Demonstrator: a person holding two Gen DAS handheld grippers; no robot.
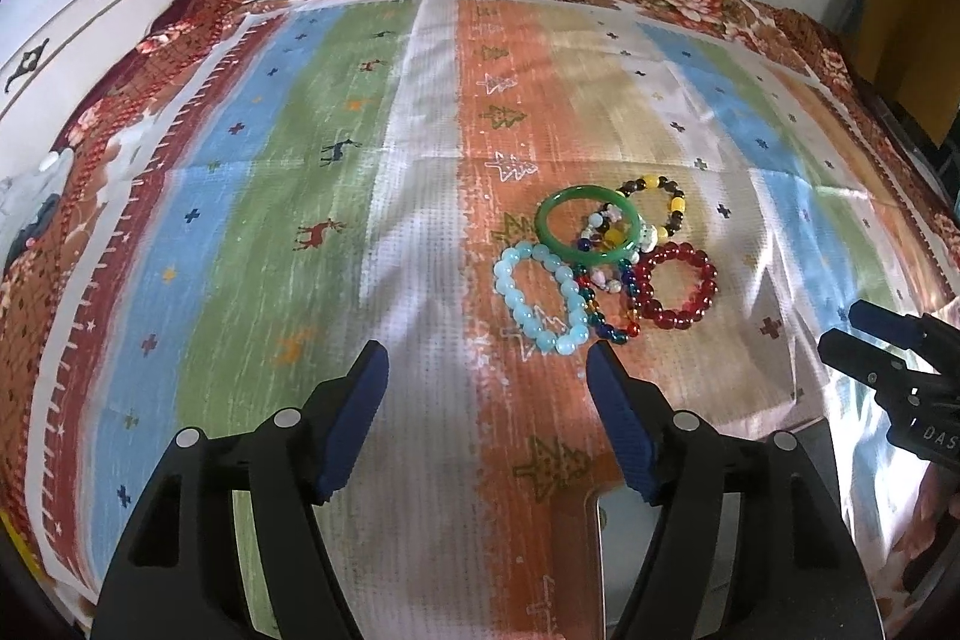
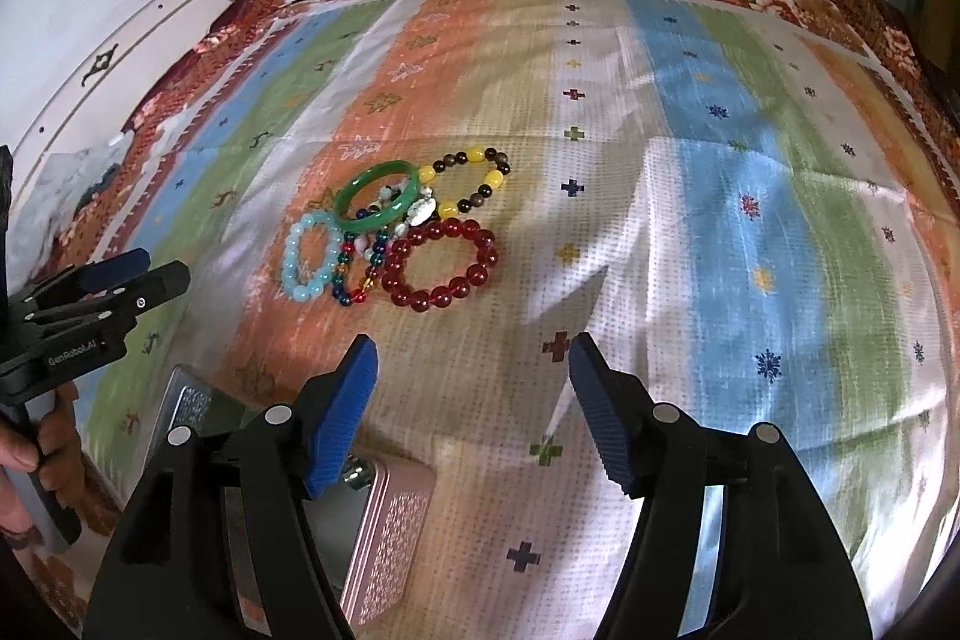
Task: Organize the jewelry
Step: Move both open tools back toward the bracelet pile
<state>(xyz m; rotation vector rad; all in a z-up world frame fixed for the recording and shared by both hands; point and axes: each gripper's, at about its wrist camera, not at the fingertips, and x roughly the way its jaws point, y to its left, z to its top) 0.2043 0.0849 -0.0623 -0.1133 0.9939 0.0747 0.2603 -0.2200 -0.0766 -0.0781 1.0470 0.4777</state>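
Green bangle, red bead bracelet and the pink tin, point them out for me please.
green bangle (image 1: pixel 549 232), left wrist view, left side of its band.
red bead bracelet (image 2: pixel 433 302), right wrist view, bead on its near edge.
pink tin (image 2: pixel 393 538), right wrist view, patterned side wall.

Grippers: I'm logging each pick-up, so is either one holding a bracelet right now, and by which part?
Nothing is held. The left gripper and right gripper stand open and empty; the bracelets lie on the cloth.
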